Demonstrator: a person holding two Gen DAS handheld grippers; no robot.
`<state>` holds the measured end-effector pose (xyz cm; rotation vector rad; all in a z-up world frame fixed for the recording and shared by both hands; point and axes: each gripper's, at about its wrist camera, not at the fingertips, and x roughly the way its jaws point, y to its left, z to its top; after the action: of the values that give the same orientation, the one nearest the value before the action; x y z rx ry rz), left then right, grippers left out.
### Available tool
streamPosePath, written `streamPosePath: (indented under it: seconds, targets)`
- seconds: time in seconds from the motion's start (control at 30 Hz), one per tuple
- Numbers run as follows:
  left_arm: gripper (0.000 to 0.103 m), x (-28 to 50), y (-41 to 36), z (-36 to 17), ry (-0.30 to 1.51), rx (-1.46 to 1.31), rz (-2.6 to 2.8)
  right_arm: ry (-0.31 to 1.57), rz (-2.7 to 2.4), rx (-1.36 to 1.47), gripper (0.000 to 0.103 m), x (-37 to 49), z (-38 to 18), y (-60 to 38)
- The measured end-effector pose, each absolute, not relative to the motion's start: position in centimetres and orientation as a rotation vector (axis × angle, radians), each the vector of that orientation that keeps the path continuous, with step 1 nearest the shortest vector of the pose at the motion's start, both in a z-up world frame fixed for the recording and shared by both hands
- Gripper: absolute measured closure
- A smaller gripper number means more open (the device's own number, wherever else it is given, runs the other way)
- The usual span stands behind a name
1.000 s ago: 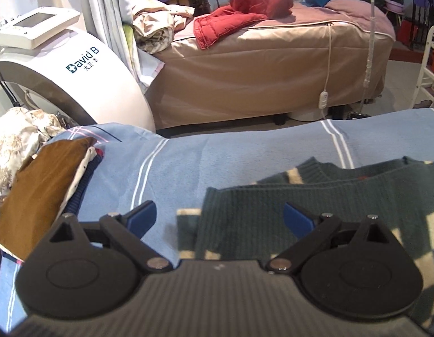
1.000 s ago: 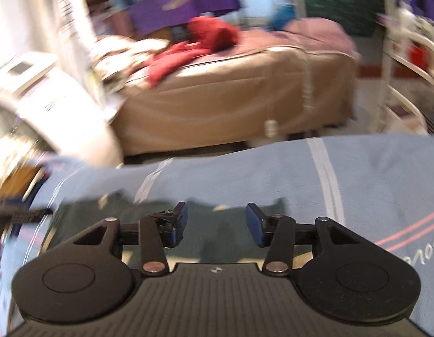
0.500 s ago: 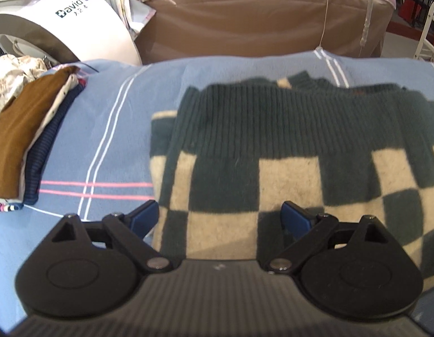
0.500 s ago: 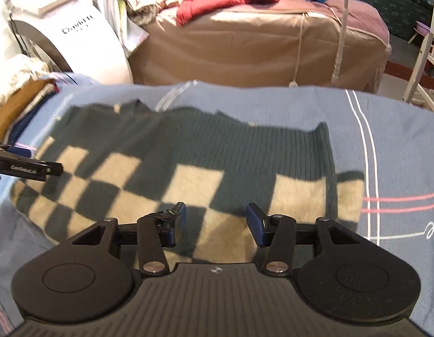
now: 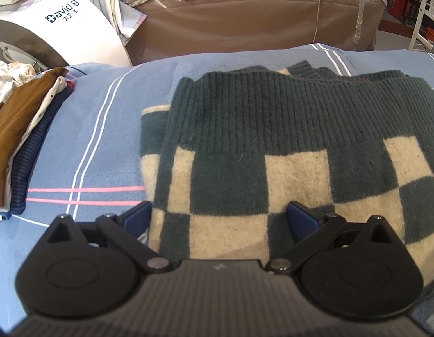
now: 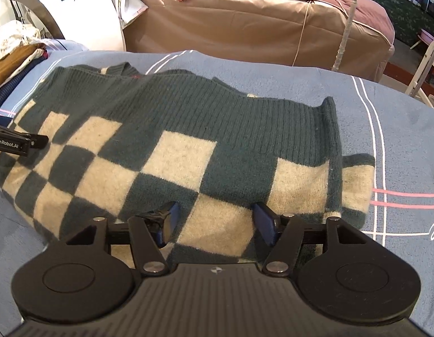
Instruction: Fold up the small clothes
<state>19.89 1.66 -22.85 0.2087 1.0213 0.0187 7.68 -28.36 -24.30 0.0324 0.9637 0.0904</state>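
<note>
We see a dark green and cream checkered knit sweater (image 5: 287, 146) folded flat on the blue striped blanket (image 5: 104, 146). Left gripper (image 5: 219, 217) and right gripper (image 6: 214, 219) hover over its near edge, jaws opening, grasping nothing. A stack of folded clothes (image 5: 17, 140) lies leftward.

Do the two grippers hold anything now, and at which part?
Nothing is held. The left gripper and right gripper are opening above the checked sweater, without pinching it.

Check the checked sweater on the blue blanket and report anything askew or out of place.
The folded checked sweater is not squared up: at its right end a lower layer sticks out past the ribbed edge, and cream corners peek out at the left. No damage shows. The stack of folded clothes looks tidy.
</note>
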Motion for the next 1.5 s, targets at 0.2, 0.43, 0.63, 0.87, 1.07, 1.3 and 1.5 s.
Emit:
streamPosePath:
  seconds: [0.2, 0.43, 0.63, 0.87, 1.07, 1.3, 1.5]
  targets:
    - [0.0, 19.0, 1.0, -21.9, 1.004, 0.219, 0.055, 0.997, 0.11, -0.007, 0.0, 8.2, -24.1, -27.6]
    - [0.0, 15.4, -1.0, -18.3, 1.003, 0.126, 0.031, 0.923, 0.024, 0.12, 0.0, 6.1, -21.0, -28.7]
    - [0.0, 12.0, -3.9, -17.3, 1.055, 0.042, -0.031, 0.938, -0.069, 0.208, 0.0, 3.3, -18.9, -29.8]
    - [0.0, 7.2, -8.1, -16.7, 1.053, -0.189, -0.103, 0.962, -0.076, 0.208, 0.0, 2.9, -18.3, -34.4]
    - [0.004, 5.0, -15.1, -18.6, 1.12, -0.306, -0.135, 0.978, 0.023, 0.247, 0.0, 5.3, -19.4, -40.1]
    - [0.014, 5.3, -19.3, -21.0, 1.097, -0.529, -0.098, 1.019, 0.182, 0.324, 0.0, 7.9, -22.1, -43.5]
    - [0.022, 6.8, -22.3, -22.1, 1.131, -0.571, -0.088, 1.006, 0.256, 0.337, 0.0, 9.3, -22.6, -44.1]
